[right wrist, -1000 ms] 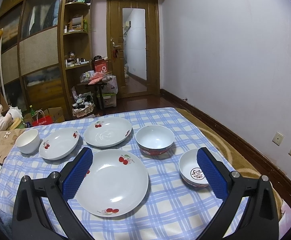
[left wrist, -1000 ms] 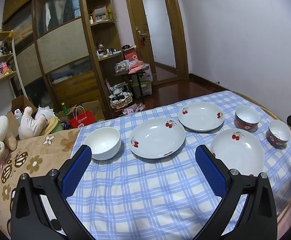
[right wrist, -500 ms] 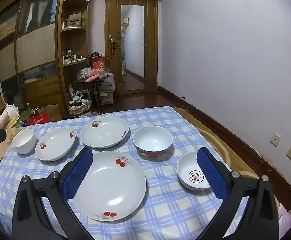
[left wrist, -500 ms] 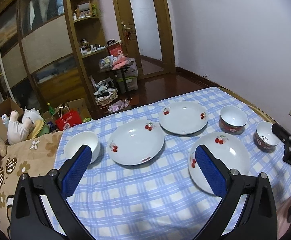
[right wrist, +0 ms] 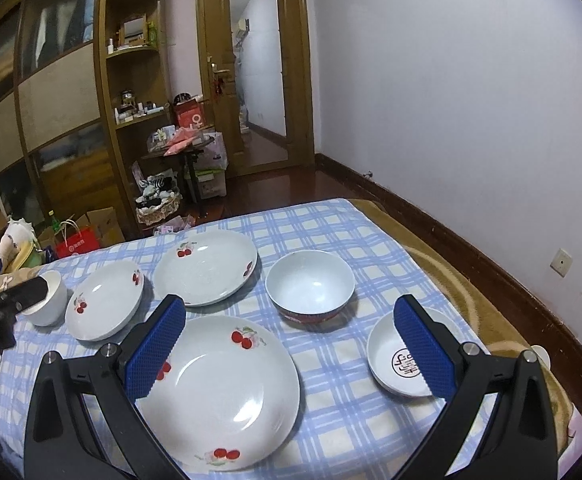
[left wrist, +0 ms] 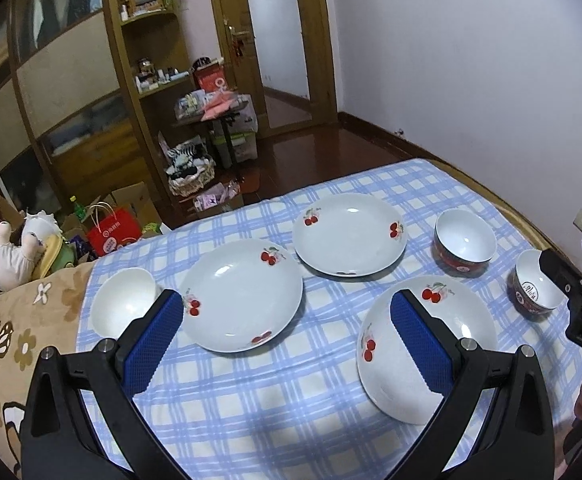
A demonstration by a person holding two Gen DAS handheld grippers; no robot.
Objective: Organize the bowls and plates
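Observation:
Three white cherry-print plates lie on a blue checked cloth: a near plate (right wrist: 219,392), a left plate (left wrist: 243,294) and a far plate (left wrist: 349,234). A plain white bowl (left wrist: 123,308) sits at the left end. A red-sided bowl (right wrist: 310,285) and a smaller bowl with a red mark inside (right wrist: 405,360) sit to the right. My left gripper (left wrist: 287,340) hovers open between the left and near plates. My right gripper (right wrist: 291,344) hangs open above the near plate and the small bowl. Both hold nothing.
The cloth (left wrist: 291,412) covers a bed-like surface with a brown floral blanket (left wrist: 19,332) at the left. Plush toys (left wrist: 15,252), bags and boxes crowd the floor beyond. A wardrobe, shelves and a door stand behind. A white wall runs along the right.
The left gripper's view has swung right and drawn closer to the dishes. The right gripper has eased slightly forward and down. Both stay open, and no dish has moved.

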